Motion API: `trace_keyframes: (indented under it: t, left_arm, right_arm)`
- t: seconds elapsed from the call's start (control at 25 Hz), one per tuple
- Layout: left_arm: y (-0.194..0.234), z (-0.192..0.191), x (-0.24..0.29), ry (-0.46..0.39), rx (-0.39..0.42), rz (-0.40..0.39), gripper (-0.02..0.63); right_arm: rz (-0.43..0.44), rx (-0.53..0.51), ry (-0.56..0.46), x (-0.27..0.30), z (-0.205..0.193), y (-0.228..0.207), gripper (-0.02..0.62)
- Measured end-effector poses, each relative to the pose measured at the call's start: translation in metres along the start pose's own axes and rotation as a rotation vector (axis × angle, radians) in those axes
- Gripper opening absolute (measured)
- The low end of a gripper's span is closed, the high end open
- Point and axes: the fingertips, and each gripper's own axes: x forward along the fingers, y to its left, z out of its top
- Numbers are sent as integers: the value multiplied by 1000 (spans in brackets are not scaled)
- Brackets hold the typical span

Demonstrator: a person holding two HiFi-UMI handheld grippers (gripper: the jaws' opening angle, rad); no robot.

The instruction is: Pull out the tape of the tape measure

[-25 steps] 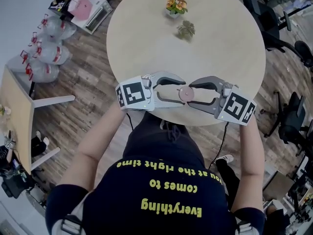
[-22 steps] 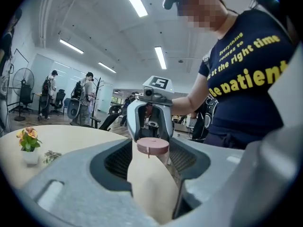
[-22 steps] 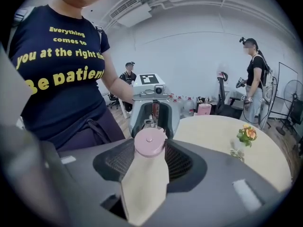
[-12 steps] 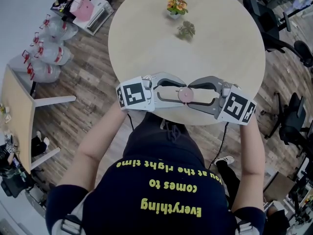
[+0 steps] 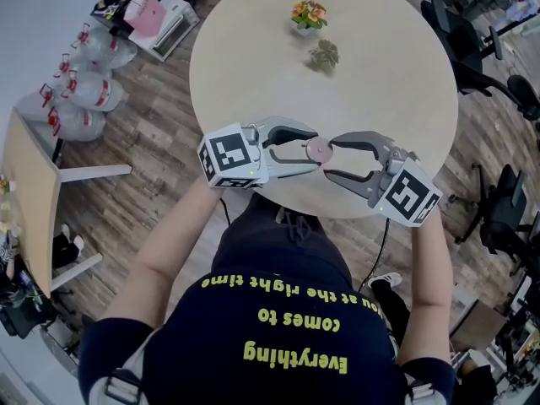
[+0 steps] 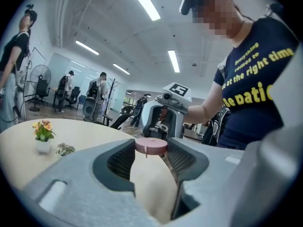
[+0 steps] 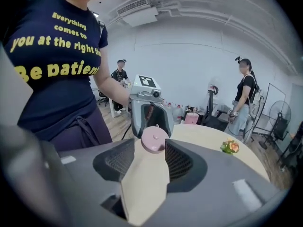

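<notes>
The left hand-held gripper [image 5: 316, 150] pinches the round pink tape measure [image 5: 318, 148] between its jaw tips, and its jaws have just been closing on it. The right hand-held gripper [image 5: 331, 159] faces it with its jaws spread wide, tips just beside the case; whether they touch it cannot be told. Both hang over the near edge of the round bench [image 5: 388, 83], with bare top beyond them. A small pot of orange flowers [image 5: 305, 12] and a little plant [image 5: 322, 54] stand well apart on the far side.

We see a matt pink plastic tape measure [image 6: 151, 145], a smooth pale wood-look table [image 5: 380, 74] and a wood-plank floor [image 5: 160, 142]. The left gripper [image 5: 318, 149] and right gripper [image 5: 330, 159] are matt grey plastic with ribbed pads [image 6: 120, 161].
</notes>
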Motion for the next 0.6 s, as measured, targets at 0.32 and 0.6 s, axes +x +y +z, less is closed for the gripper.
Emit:
trace_keyframes:
  t: [0.32,0.6]
  left_arm:
    - [19,13,0,-40,-219,43,218]
    - [23,25,2,-83,-401,28,218]
  right_arm:
    - [-249,-254,74,-1,3,-22,199]
    - [-412,-498,144,1,6,-33,166]
